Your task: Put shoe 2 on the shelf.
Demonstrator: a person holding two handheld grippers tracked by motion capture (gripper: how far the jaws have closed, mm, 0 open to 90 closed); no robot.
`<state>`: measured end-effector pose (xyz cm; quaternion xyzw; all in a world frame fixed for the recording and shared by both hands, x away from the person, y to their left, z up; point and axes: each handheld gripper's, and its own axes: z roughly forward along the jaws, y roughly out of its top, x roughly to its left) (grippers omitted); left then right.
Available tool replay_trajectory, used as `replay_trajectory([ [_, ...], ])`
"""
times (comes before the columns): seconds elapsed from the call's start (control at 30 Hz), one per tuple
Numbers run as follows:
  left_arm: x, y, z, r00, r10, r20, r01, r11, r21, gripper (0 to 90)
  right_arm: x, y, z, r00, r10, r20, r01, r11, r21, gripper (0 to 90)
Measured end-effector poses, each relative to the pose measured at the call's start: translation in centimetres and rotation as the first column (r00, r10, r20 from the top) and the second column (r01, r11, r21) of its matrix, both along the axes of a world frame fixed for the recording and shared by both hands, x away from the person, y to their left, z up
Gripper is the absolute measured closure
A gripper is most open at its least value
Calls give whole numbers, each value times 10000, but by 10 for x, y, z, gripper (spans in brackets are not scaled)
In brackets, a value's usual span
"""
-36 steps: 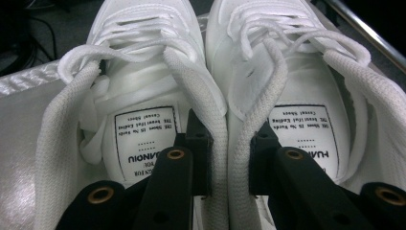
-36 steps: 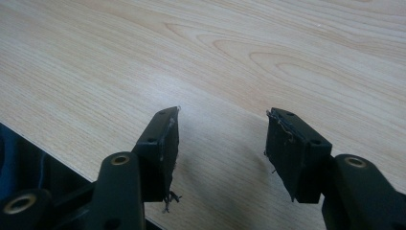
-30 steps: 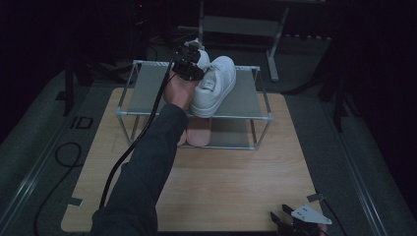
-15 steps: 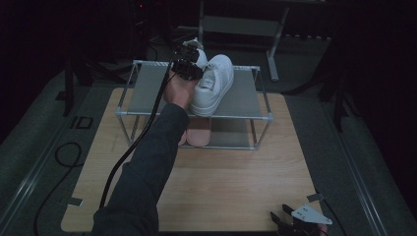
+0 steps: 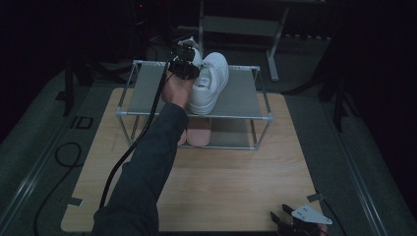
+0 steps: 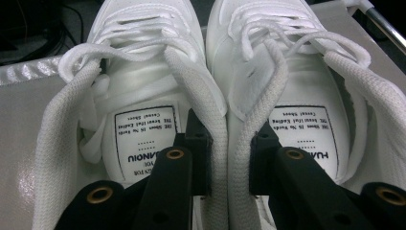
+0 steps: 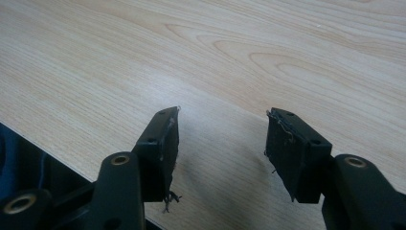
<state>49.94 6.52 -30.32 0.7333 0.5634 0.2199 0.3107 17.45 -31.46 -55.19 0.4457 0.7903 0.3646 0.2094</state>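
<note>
A pair of white sneakers (image 5: 212, 81) stands on the top shelf of a metal rack (image 5: 241, 117). My left gripper (image 5: 186, 65) reaches in from behind their heels. In the left gripper view one jaw sits inside the left sneaker (image 6: 143, 72) and the other inside the right sneaker (image 6: 297, 72). The left gripper (image 6: 230, 139) is shut on the two inner collars, which are pressed together between the pads. My right gripper (image 5: 281, 216) rests low at the table's near right corner; its jaws (image 7: 222, 129) stand open with nothing between them over the wood.
A pink pair of shoes (image 5: 199, 136) lies on the rack's lower shelf, partly behind my left sleeve. The wooden tabletop (image 5: 236, 187) stretches in front of the rack. A black cable (image 5: 128, 152) trails from the left gripper. Dark floor and stands surround the table.
</note>
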Motion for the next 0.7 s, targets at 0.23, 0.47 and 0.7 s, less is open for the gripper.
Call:
replay_trajectory([
  [0.23,1,1,-1,9996,284,95,-285,9996,67,762,0,0,0,10000,13,12,-13,10000,-7,444],
  [0.47,1,5,-1,9988,482,121,-481,9988,-109,762,0,0,0,10000,20,18,-20,10000,-18,444],
  [0.7,2,7,-2,9976,688,102,-687,9976,-133,761,0,0,0,10000,12,24,-12,10000,-14,444],
])
